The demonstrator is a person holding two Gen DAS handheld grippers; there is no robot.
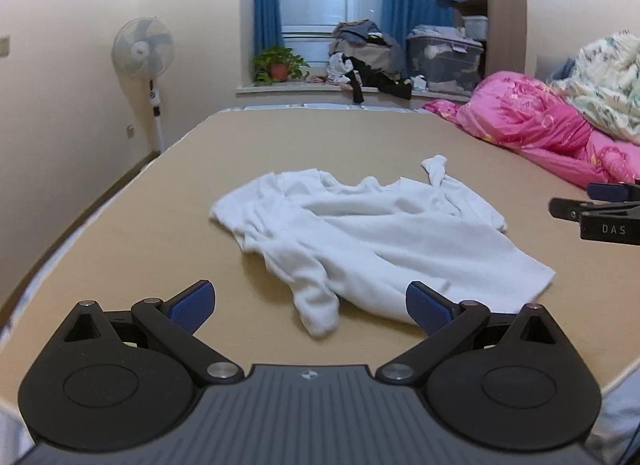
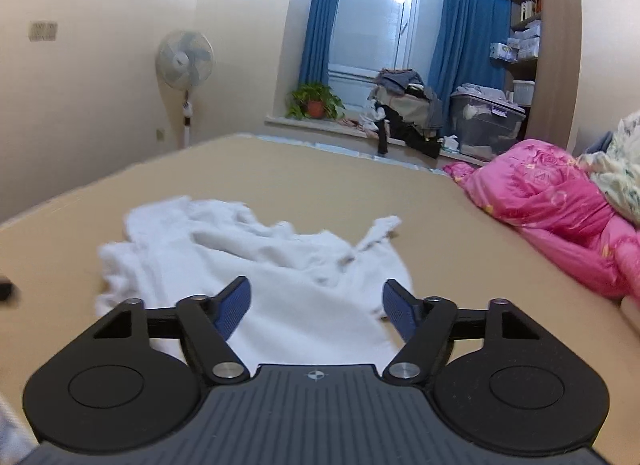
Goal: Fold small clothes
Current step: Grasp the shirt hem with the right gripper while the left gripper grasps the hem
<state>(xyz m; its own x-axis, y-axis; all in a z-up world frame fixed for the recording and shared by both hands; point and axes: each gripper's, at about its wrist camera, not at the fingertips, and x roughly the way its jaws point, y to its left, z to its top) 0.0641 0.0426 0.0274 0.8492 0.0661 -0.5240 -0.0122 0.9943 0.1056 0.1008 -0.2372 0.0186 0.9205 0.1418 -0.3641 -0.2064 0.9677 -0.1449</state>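
A small white shirt [image 1: 372,233] lies crumpled on the tan bed surface [image 1: 168,225]. My left gripper [image 1: 310,305] is open, its blue pads wide apart just short of the shirt's near edge, one sleeve hanging between them. The right gripper [image 1: 600,213] shows at the right edge of the left wrist view, beside the shirt. In the right wrist view my right gripper [image 2: 316,305] is open over the shirt [image 2: 256,265], holding nothing. The shirt is blurred there.
A pink quilt [image 1: 532,121] and a floral one [image 1: 608,81] lie piled on the right of the bed. A standing fan [image 1: 144,49] stands at the left wall. The window sill beyond holds a plant [image 1: 280,65], clothes and a storage box [image 1: 444,61].
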